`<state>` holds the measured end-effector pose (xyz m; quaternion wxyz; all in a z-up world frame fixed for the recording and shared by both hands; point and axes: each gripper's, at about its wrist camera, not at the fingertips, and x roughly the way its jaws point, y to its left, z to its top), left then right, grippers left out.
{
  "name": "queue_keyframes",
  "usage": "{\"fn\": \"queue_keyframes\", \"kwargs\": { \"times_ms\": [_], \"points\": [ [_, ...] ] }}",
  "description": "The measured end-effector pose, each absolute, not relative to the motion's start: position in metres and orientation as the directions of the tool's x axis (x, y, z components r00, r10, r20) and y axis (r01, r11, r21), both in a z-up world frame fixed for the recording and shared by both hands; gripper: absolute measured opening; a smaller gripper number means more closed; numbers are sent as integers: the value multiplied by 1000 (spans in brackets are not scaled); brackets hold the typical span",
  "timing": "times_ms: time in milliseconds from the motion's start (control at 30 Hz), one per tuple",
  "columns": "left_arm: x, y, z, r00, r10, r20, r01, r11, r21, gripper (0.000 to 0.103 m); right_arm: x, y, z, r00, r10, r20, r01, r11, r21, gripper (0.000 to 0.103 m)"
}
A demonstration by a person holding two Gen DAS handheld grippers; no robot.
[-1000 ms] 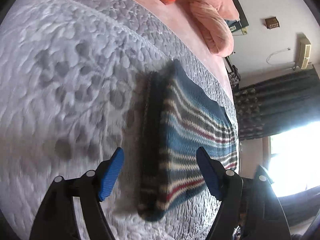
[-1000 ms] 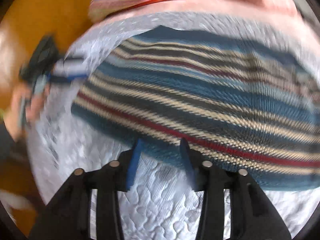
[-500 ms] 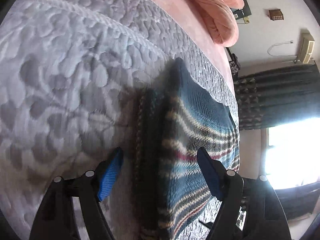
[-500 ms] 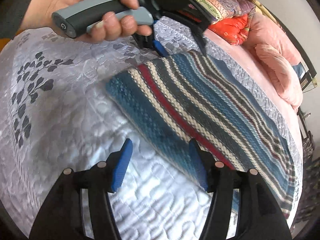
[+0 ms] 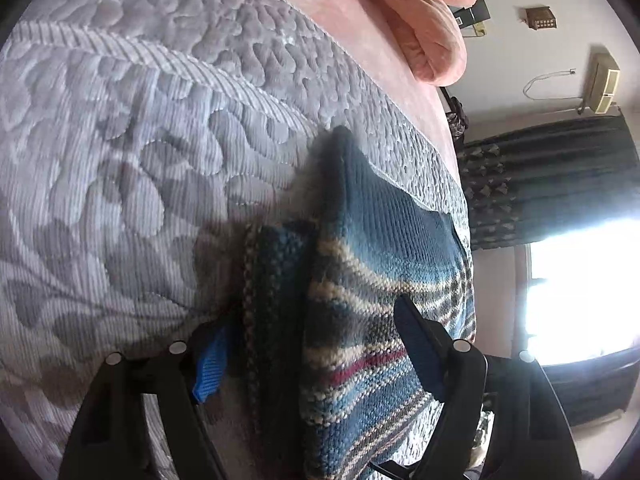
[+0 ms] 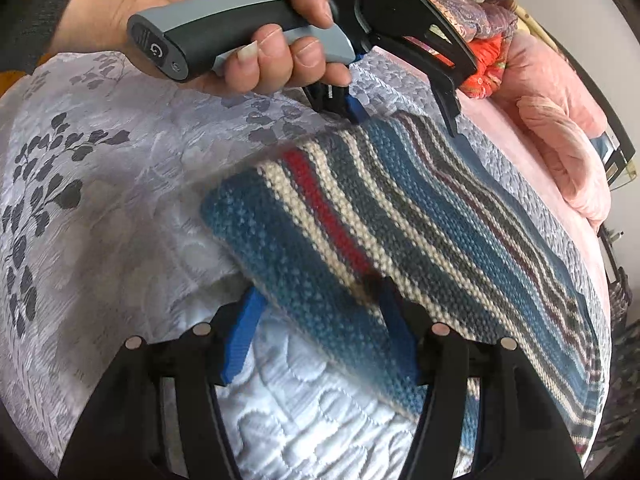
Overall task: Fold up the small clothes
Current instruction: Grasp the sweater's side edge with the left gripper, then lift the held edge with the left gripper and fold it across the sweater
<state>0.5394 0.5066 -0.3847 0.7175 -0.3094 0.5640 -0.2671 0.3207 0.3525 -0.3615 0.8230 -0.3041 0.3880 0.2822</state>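
A folded knit sweater (image 6: pixel 400 220) with blue, cream, grey and red stripes lies on the quilted grey bedspread (image 6: pixel 120 200). My right gripper (image 6: pixel 320 332) is open, and the sweater's near corner sits between its blue pads (image 6: pixel 240 340). A hand (image 6: pixel 224 20) holds my left gripper (image 6: pixel 404 120) at the sweater's far corner. In the left wrist view the left gripper (image 5: pixel 312 356) is open and straddles the thick folded edge of the sweater (image 5: pixel 360 264), one finger on each side. I cannot tell whether the pads touch the knit.
Pink pillows (image 5: pixel 420 20) and folded colourful bedding (image 6: pixel 480 52) lie at the head of the bed. A pink sheet (image 5: pixel 360 32) borders the bedspread (image 5: pixel 120 140). Beyond the bed are dark curtains (image 5: pixel 552 184), a bright window (image 5: pixel 580 288) and a wall unit (image 5: pixel 604 80).
Both grippers have moved forward onto the sweater: its folded edge now lies between the left fingers and its near corner between the right fingers. The gaps between the fingers look unchanged.
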Motion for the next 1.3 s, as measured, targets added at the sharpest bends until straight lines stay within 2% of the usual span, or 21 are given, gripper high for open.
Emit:
{"fn": "queue_keyframes", "kwargs": {
  "times_ms": [300,600,633,700,767,800,867,933,1067,1300],
  "points": [
    [549,499,-377,234,-723,-650,45,676,-736,76,321,366,-361,579,231,-782,-684,659,-312,65],
    [562,487,-373,197,-680,-706,50,727,-685,73,322,382,-360,634,211,-744,-650,667,-364,66],
    [563,486,-373,194,-675,-712,53,732,-680,72,322,384,-360,641,209,-739,-647,666,-373,66],
    [565,484,-371,198,-660,-725,48,745,-665,62,321,389,-360,662,205,-721,-639,657,-400,65],
    [567,489,-373,201,-656,-727,31,746,-665,42,316,394,-360,684,200,-702,-634,639,-435,60],
    [567,490,-374,201,-665,-720,24,738,-675,40,314,396,-361,690,201,-696,-633,635,-444,58],
    [568,489,-375,198,-665,-720,27,738,-675,34,313,397,-363,693,200,-692,-630,636,-446,44],
    [568,487,-374,201,-668,-717,26,735,-677,29,315,395,-363,687,204,-698,-627,652,-426,39],
    [567,481,-369,204,-650,-732,31,752,-659,25,320,389,-354,672,221,-707,-626,680,-382,31],
    [570,471,-349,199,-621,-758,44,778,-626,23,324,382,-337,662,240,-710,-621,706,-340,28]
  ]
}}
